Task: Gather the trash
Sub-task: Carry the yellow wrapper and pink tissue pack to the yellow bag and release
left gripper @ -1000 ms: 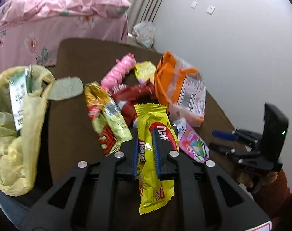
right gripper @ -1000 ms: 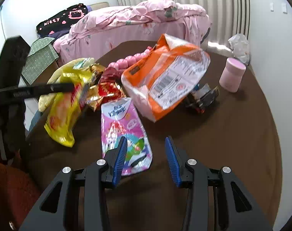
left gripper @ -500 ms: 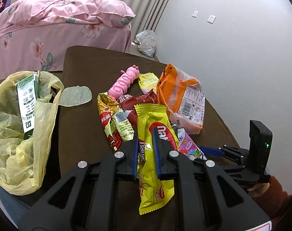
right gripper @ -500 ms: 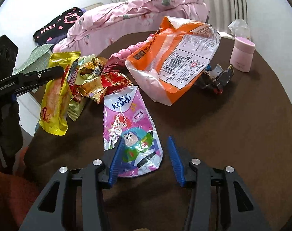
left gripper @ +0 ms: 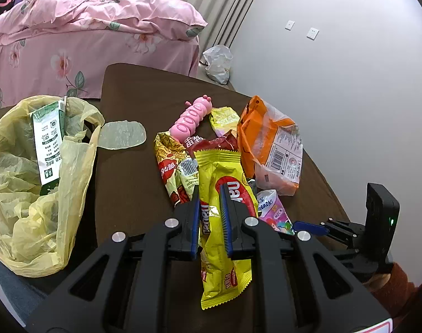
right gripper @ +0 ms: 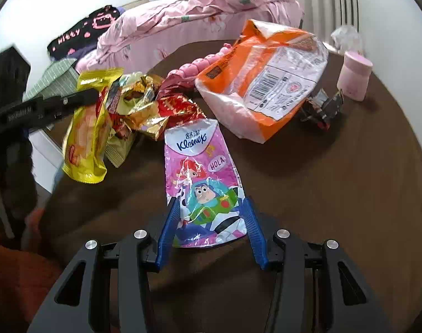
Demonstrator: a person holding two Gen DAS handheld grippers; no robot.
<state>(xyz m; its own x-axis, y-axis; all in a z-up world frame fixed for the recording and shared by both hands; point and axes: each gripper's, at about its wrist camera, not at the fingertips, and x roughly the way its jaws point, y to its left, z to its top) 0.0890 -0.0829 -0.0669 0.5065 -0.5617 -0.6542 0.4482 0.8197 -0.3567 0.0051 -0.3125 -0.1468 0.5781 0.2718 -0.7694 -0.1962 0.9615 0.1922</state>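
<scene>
Yellow snack wrapper point(left gripper: 222, 222) hangs pinched between the left gripper point(left gripper: 211, 219) fingers, above the table point(left gripper: 127, 191); one yellow bag point(left gripper: 35, 188) gapes left (one carton inside). Right view: one pink tissue packet point(right gripper: 204, 183) lies flat, its near end between the spread right gripper point(right gripper: 211, 230) fingers, which have just been opening.

The counter point(right gripper: 336, 183) was dark brown, and the wrapper point(left gripper: 224, 222) pinched between blue-padded black fingers point(left gripper: 194, 222) was bright yellow with a red oval and white lettering. A pink and white tissue pack point(right gripper: 202, 183) printed with cartoon figures lay near the counter's front edge, beside an orange and clear bag point(right gripper: 266, 83) bearing a white barcode label. By the counter's left edge sat a pale yellow plastic bag point(left gripper: 30, 194) holding a green and white carton point(left gripper: 48, 144), and behind stood a bed point(left gripper: 85, 44) in pink floral cloth.
</scene>
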